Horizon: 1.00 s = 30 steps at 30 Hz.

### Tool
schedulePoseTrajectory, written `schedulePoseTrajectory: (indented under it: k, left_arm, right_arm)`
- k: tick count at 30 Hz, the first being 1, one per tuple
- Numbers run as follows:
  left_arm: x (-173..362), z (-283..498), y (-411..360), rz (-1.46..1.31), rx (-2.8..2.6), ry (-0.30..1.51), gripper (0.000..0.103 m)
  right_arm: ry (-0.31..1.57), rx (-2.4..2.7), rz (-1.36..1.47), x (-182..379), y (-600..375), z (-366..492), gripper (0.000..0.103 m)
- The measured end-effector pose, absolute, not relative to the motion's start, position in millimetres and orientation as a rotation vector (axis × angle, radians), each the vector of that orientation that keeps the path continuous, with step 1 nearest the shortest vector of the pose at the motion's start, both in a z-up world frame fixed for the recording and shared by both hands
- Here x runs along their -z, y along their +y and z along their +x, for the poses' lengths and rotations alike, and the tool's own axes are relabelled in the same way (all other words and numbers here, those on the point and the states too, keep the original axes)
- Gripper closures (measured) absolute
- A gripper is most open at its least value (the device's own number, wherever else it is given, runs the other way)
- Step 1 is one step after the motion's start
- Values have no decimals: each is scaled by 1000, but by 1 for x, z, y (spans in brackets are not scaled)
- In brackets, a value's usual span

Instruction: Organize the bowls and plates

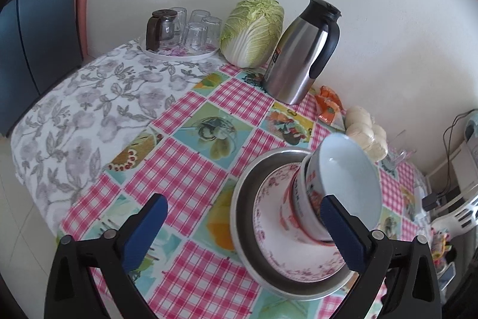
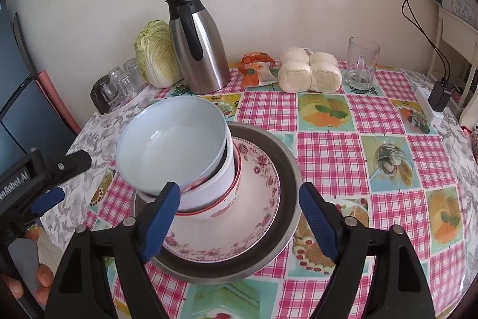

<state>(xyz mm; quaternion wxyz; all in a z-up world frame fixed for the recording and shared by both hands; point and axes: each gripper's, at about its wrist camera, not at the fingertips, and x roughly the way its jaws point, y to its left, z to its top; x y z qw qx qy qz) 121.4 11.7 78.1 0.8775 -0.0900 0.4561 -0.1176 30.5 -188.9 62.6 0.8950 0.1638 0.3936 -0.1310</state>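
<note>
On the checked tablecloth stands a metal dish [image 1: 236,217] [image 2: 294,160]. A floral plate [image 1: 269,232] [image 2: 263,175] lies in it. On the plate sit nested bowls: a red-patterned bowl [image 1: 301,199] [image 2: 215,193] below and a pale blue-white bowl [image 1: 349,169] [image 2: 170,139] on top, tilted. My left gripper [image 1: 242,208] is open and sits left of the stack, its right finger in front of the bowls; it also shows at the left edge [image 2: 59,169]. My right gripper [image 2: 239,190] is open over the plate with nothing pressed between its pads.
Along the wall stand a steel thermos jug [image 1: 298,50] [image 2: 200,50], a cabbage [image 1: 254,32], a tray of upturned glasses [image 1: 185,32], an orange packet [image 2: 257,71], bagged buns [image 2: 310,71] and a glass mug [image 2: 361,65]. A power strip [image 2: 430,106] lies at the right edge.
</note>
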Motion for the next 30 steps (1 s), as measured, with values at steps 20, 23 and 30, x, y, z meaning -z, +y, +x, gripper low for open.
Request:
schedulePoseTrajectory:
  k: [20, 23, 30]
  left_arm:
    - [-43, 72, 0, -45, 232, 991, 0]
    - [-39, 65, -2, -9, 235, 995, 0]
    - [-33, 49, -12, 115, 202, 983, 0]
  right_arm:
    - [845, 329, 346, -47, -195, -22, 18]
    - [852, 335, 348, -44, -195, -31, 18]
    - [877, 358, 331, -35, -195, -44, 18]
